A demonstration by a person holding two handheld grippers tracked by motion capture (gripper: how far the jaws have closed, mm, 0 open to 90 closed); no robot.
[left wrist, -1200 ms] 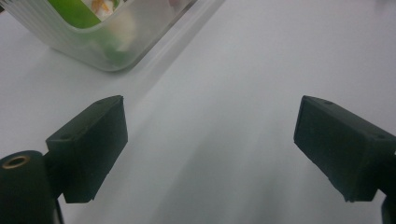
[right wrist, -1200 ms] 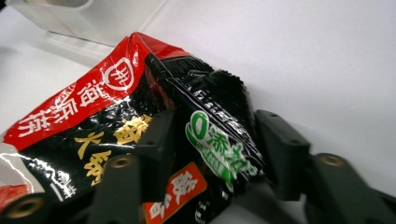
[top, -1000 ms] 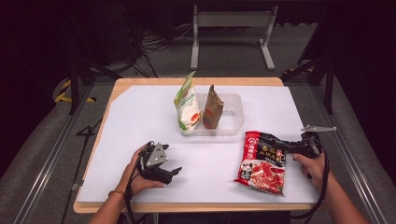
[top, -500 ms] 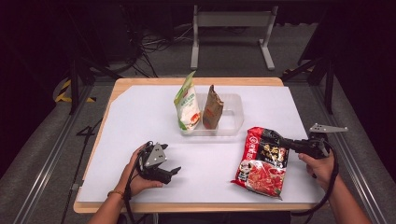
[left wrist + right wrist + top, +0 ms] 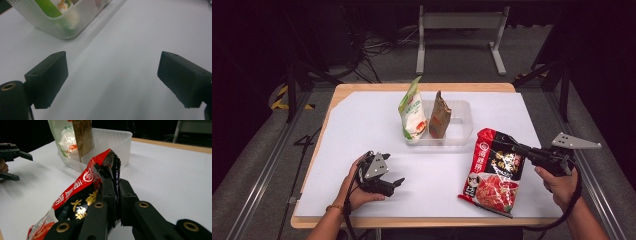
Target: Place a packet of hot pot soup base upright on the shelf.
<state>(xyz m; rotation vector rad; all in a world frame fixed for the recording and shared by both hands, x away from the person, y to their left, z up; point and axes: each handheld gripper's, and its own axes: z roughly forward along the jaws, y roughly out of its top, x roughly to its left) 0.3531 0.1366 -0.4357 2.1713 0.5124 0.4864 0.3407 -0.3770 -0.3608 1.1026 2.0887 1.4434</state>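
Right now the right gripper (image 5: 518, 148) has its jaws clamped on the top edge of a red and black packet (image 5: 493, 170), near the right edge of the table (image 5: 362, 107); in the right gripper view the packet (image 5: 82, 195) is pinched between the two black jaws, its top lifted and its bottom trailing down to the white surface. Near the front left corner, the left gripper (image 5: 398, 182) rests in a hand (image 5: 354, 187), jaws spread wide with nothing between them. A clear tub (image 5: 460, 125) sits toward the back middle, holding a green and white pouch (image 5: 412, 111) and a brown pouch (image 5: 440, 116), both upright.
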